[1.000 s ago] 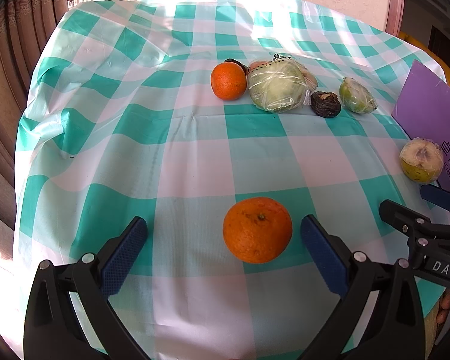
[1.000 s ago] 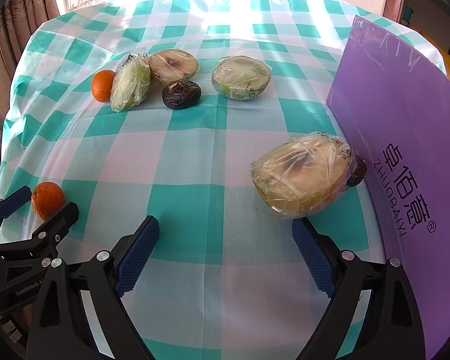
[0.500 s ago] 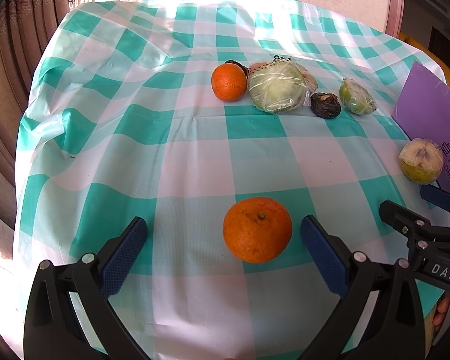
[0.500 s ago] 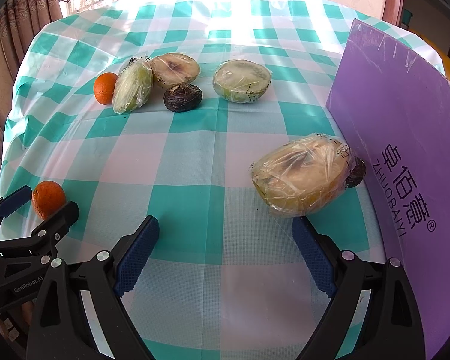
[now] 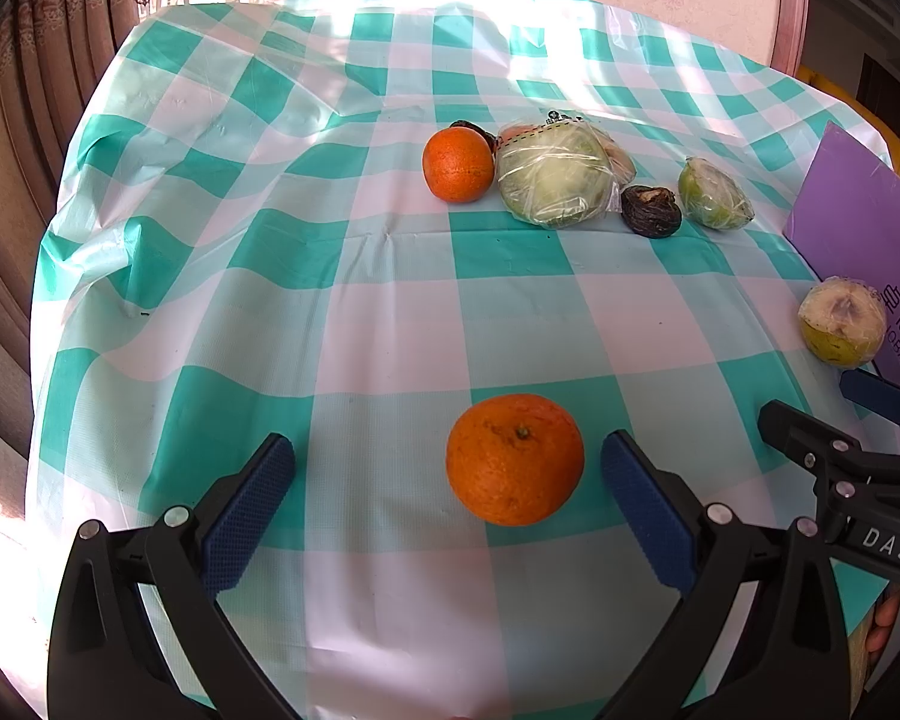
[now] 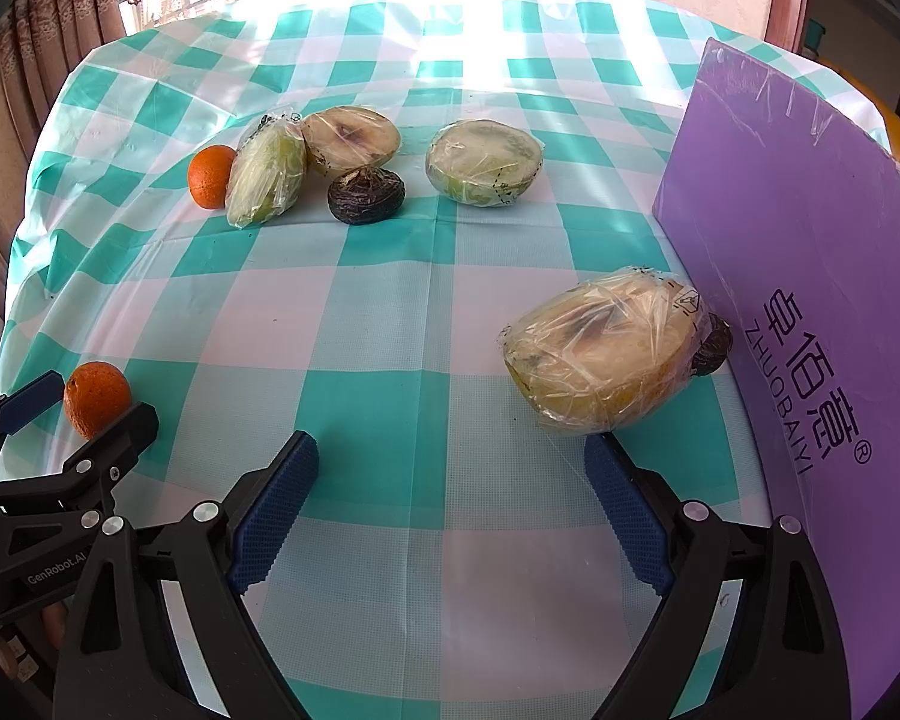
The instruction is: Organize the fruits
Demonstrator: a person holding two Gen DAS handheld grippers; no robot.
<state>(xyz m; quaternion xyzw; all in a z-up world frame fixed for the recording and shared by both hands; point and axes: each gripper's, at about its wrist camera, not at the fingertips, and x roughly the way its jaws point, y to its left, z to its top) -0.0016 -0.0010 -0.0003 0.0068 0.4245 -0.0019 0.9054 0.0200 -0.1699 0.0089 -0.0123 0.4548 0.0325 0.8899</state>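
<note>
Fingers of the left gripper [image 5: 447, 474] stand wide apart around an orange [image 5: 515, 459] with a small dark stem scar, which sits nearer the right pad without touching it. Far off on the checked cloth [image 5: 222, 276], a second orange [image 5: 457, 164] touches a film-wrapped green fruit [image 5: 555, 177].

Right wrist view: the right gripper [image 6: 451, 483] is spread open and holds nothing. A plastic-wrapped cut fruit [image 6: 603, 354] lies just ahead of its right finger, beside the purple board [image 6: 810, 252].
</note>
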